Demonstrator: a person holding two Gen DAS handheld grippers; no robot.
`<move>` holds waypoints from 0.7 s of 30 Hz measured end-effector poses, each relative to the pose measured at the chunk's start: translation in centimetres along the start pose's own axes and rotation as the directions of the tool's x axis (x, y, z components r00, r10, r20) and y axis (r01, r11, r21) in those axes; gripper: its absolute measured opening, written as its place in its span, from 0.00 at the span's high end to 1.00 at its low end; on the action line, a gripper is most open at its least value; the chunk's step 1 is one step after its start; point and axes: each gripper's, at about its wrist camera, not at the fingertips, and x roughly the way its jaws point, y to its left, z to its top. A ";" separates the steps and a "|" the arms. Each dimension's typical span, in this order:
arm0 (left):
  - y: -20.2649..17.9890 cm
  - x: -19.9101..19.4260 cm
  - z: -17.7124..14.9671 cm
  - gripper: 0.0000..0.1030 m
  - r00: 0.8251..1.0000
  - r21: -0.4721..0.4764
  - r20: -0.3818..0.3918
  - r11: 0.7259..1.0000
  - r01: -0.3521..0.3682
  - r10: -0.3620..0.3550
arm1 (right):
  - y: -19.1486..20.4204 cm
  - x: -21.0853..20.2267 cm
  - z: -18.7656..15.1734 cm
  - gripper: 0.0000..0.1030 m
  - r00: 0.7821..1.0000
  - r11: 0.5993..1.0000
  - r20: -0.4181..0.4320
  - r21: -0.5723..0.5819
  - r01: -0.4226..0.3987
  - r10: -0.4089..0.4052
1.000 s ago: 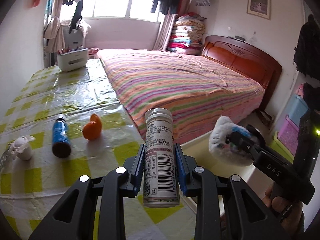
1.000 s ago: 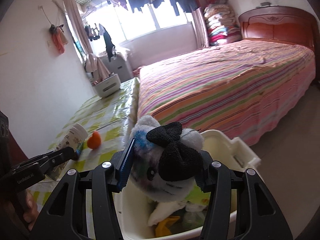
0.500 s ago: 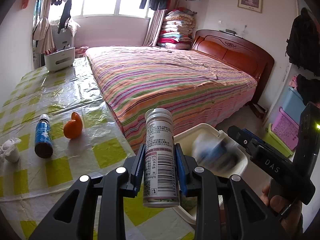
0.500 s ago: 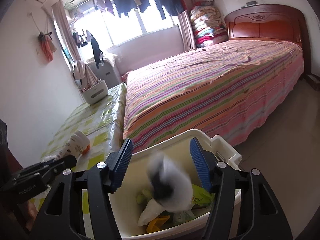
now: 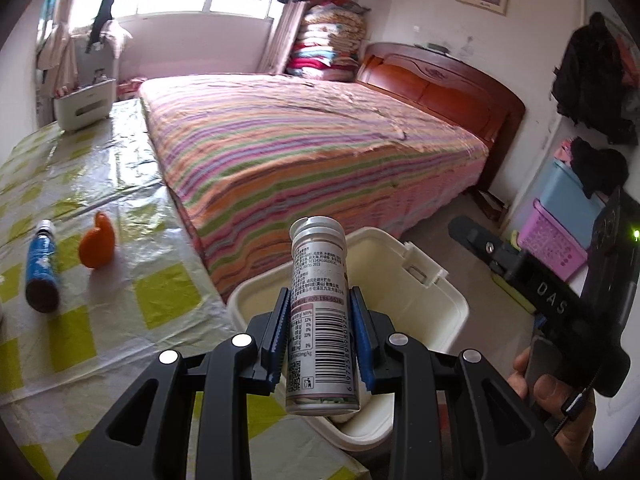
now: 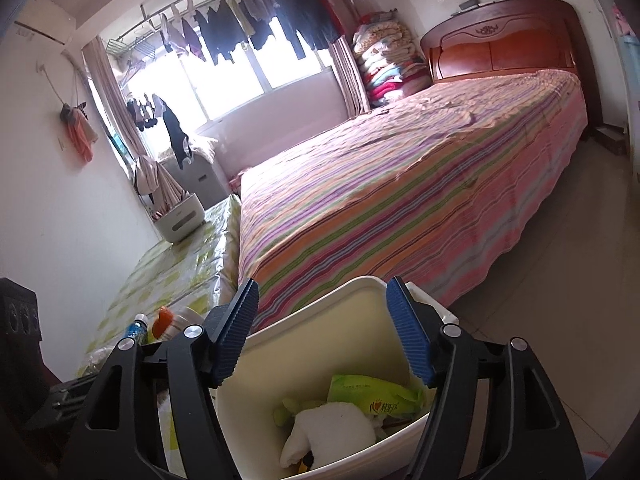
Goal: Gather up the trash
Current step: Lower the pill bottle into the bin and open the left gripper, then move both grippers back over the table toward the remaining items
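Plush toy (image 6: 328, 428) now dropped into bin (image 6: 320, 344), right hand-held gripper (image 6: 322, 330) agape; left hand-held gripper (image 5: 320, 336) clamping bottle (image 5: 320, 312).

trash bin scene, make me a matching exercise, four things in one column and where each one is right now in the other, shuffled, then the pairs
Things
1. white labelled bottle
2. blue bottle
3. green packet
4. orange duck-shaped toy

Places
A. lying on the checked tablecloth
B. inside the white trash bin
C. clamped in the left hand-held gripper
D. upright on the tablecloth, beside the blue bottle

Pairs: 1-C, 2-A, 3-B, 4-D

The right hand-held gripper is open over the bin.
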 end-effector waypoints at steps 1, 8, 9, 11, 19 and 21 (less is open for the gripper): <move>-0.2 0.1 -0.1 0.73 1.000 0.005 -0.002 1.000 0.002 -0.002 | 0.0 0.0 0.0 0.36 1.000 1.000 0.000 0.001 0.000 0.000; -1.2 0.9 -0.3 0.73 0.999 0.033 -0.030 0.999 0.023 -0.022 | -0.5 0.1 0.1 0.36 1.000 1.000 -0.002 0.015 0.000 0.000; -1.2 1.0 -0.3 0.72 0.999 0.033 -0.032 0.999 0.024 -0.023 | -0.5 0.1 0.1 0.36 1.000 1.000 -0.002 0.016 0.001 -0.001; -1.3 1.0 -0.3 0.72 0.999 0.032 -0.031 0.999 0.023 -0.022 | -0.7 0.2 0.2 0.36 1.000 1.000 -0.005 0.021 -0.001 0.001; -2.1 0.5 -0.2 0.28 0.999 0.083 0.017 0.996 -0.034 0.032 | -1.0 0.4 0.2 0.36 1.000 1.000 -0.014 0.028 -0.005 0.006; -2.2 -0.1 0.0 0.27 0.998 0.095 0.045 0.994 -0.052 0.048 | -1.0 0.5 0.2 0.36 1.000 0.999 -0.016 0.033 -0.009 0.010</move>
